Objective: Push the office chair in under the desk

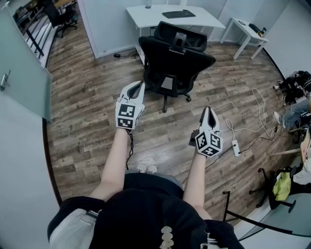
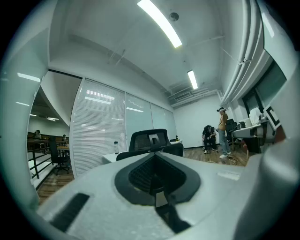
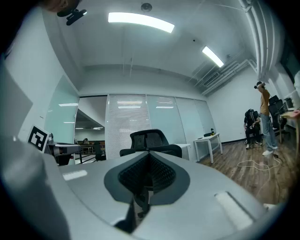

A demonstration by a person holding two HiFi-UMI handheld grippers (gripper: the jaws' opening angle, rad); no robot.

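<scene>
1. The office chair (image 1: 175,61) is seen on the wood-plank floor (image 1: 82,102), on the near side of the white worktop (image 1: 146,17). Its back is turned toward the person.
2. The chair is black, with a curved mesh back, a padded headrest on a grey bracket, broad armrests and a star-shaped base on castors. Its headrest is seen against the worktop's near edge, while the base stands out on the open floor.
3. The worktop is a smooth, white, roughly triangular slab, and a flat dark keyboard (image 1: 179,14) lies on it.
4. The left hand-held gripper (image 1: 141,84) is held in the air on the near side of the chair. Its white, tapered shells are closed together, and the ribbed black pads are pressed tip to tip with nothing between them.
5. The right hand-held gripper (image 1: 208,110) is held nearer and further right. It is likewise closed and empty, with its dimpled dark pads meeting at the tip. No contact with the chair is seen for either hand-held gripper.
6. A cube with black-and-white square markers is carried on each hand-held gripper.
7. A thin white cable (image 1: 260,109) is looped across the floor at the right and ends by a white power strip (image 1: 236,147).
8. A small white table (image 1: 243,30) is placed at the far right.
</scene>
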